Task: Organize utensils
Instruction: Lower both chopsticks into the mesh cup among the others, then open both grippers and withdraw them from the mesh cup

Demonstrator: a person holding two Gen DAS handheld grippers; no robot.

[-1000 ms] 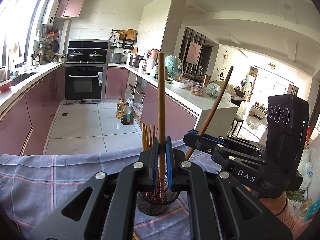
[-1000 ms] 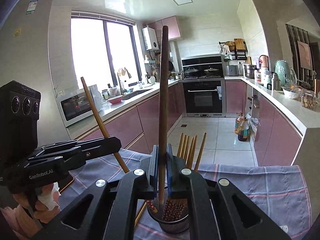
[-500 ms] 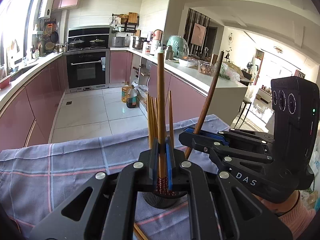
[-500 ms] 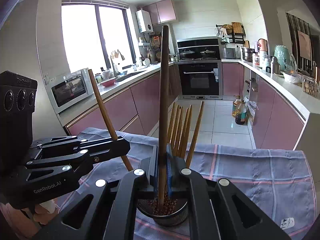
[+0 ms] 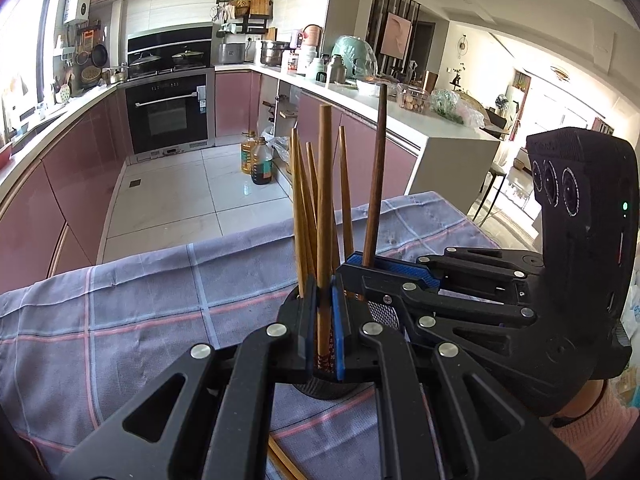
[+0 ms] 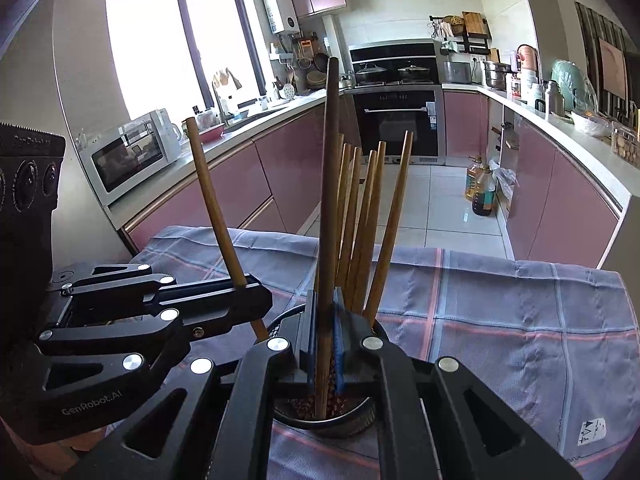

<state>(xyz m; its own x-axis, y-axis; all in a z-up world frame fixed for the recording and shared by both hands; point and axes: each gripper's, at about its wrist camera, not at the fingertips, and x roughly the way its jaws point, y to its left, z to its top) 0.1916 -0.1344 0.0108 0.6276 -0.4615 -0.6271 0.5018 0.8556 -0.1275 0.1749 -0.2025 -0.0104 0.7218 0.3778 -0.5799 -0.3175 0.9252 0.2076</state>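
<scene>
- Your left gripper point(image 5: 324, 328) has its jaws pinched tight on a light brown chopstick point(image 5: 325, 216), held upright with its lower end down inside the black mesh holder point(image 5: 382, 314).
- Your right gripper point(image 6: 325, 344) is clamped on a darker chopstick point(image 6: 329, 184), also upright, tip in the same holder.
- From the right wrist, the left gripper point(image 6: 244, 288) shows on the left side, its chopstick point(image 6: 212, 204) leaning away.
- From the left wrist, the right gripper point(image 5: 362, 266) sits just beside the holder's rim, dark chopstick point(image 5: 376, 168) rising from it.
- Several more chopsticks point(image 6: 360, 220) stand fanned out in the holder point(image 6: 344, 420).
- The holder sits on the checked cloth point(image 6: 500, 320), towards its near edge, roughly midway between its sides.
- Loose chopsticks point(image 5: 280, 460) lie on the cloth by the near edge.
</scene>
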